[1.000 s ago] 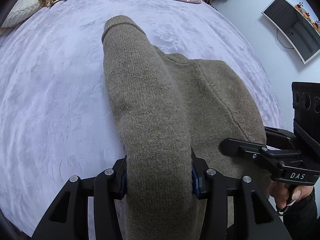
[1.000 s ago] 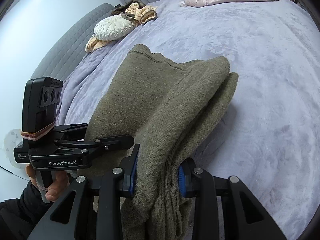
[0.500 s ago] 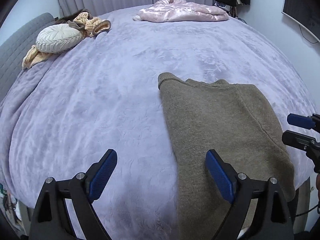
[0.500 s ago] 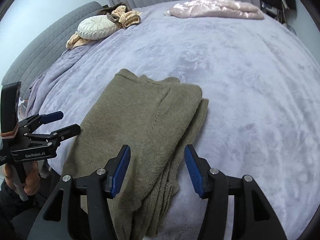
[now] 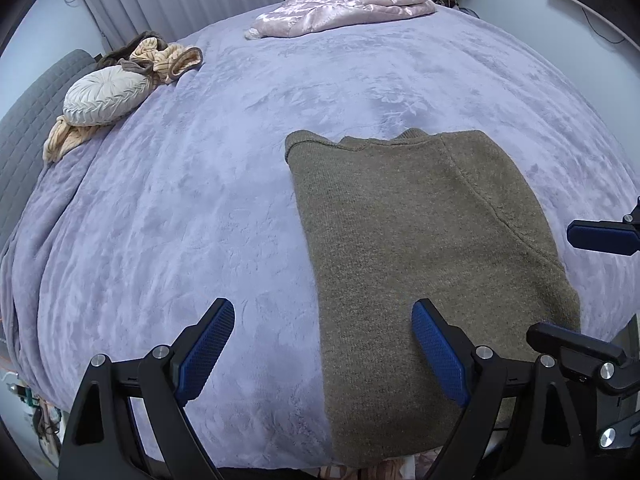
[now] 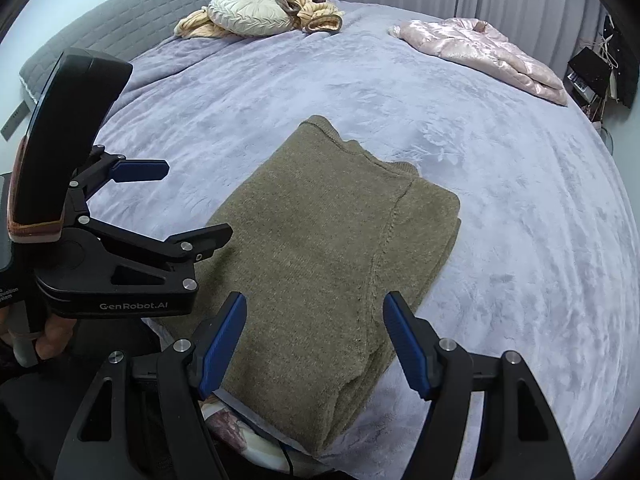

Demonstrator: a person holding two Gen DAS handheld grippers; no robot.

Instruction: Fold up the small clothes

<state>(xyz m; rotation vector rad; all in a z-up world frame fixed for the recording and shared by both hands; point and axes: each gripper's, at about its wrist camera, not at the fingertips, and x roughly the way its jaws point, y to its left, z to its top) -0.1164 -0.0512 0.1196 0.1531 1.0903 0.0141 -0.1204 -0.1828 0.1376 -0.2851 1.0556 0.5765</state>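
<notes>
Grippers [image 5: 320,354] [image 6: 314,340] agape above folded fuzzy olive knit sweater [image 5: 424,256], plush lilac blanket [image 5: 200,200].

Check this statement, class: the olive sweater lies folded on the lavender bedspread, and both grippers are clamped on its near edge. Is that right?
Not quite. The olive sweater does lie folded on the lavender bedspread, but neither gripper is clamped on it. The left gripper and the right gripper have just been opening, and their jaws stand apart above the fabric, as both wrist views show.

A broad stretch of lavender plush bedspread [image 5: 248,184] lies bare across the frame's middle and left. Obstacles: the folded olive knit sweater [image 5: 420,240] at lower right, a round cream pleated cushion [image 5: 106,98] upper left, and a pink satin jacket [image 5: 344,8] along the top.
</notes>
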